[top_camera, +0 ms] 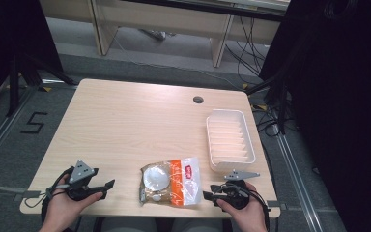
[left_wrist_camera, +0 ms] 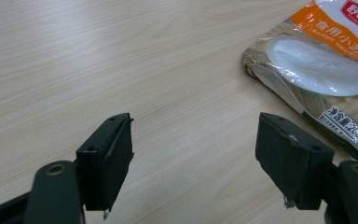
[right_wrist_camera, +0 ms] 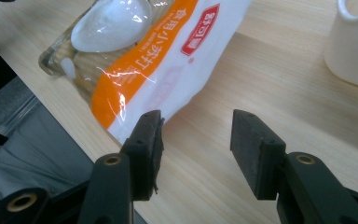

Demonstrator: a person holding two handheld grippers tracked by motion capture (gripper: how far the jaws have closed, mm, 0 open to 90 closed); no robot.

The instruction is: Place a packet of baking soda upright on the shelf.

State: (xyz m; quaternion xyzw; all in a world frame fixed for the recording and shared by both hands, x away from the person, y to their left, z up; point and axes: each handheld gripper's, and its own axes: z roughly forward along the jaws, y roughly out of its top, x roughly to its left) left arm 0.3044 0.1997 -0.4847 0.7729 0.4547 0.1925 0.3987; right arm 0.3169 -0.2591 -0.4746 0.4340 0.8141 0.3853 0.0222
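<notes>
A plastic bag (top_camera: 170, 181) with orange, white and brown print lies flat near the table's front edge, between my two hands. My left gripper (top_camera: 107, 187) rests low at the front left, pointing right toward the bag, jaws open over bare wood. In the left gripper view (left_wrist_camera: 193, 154) the bag (left_wrist_camera: 317, 70) lies ahead to the right, apart from the pads. My right gripper (top_camera: 207, 195) sits at the front right, pointing left at the bag's white end. In the right gripper view (right_wrist_camera: 196, 149) the jaws stand open and empty, with the bag's edge (right_wrist_camera: 168, 60) just beyond the left pad.
A white ribbed tray (top_camera: 230, 140) stands at the right side of the table, its rim (right_wrist_camera: 354, 46) showing in the right gripper view. A round cable hole (top_camera: 198, 99) sits near the far edge. The table's front edge runs just under both hands.
</notes>
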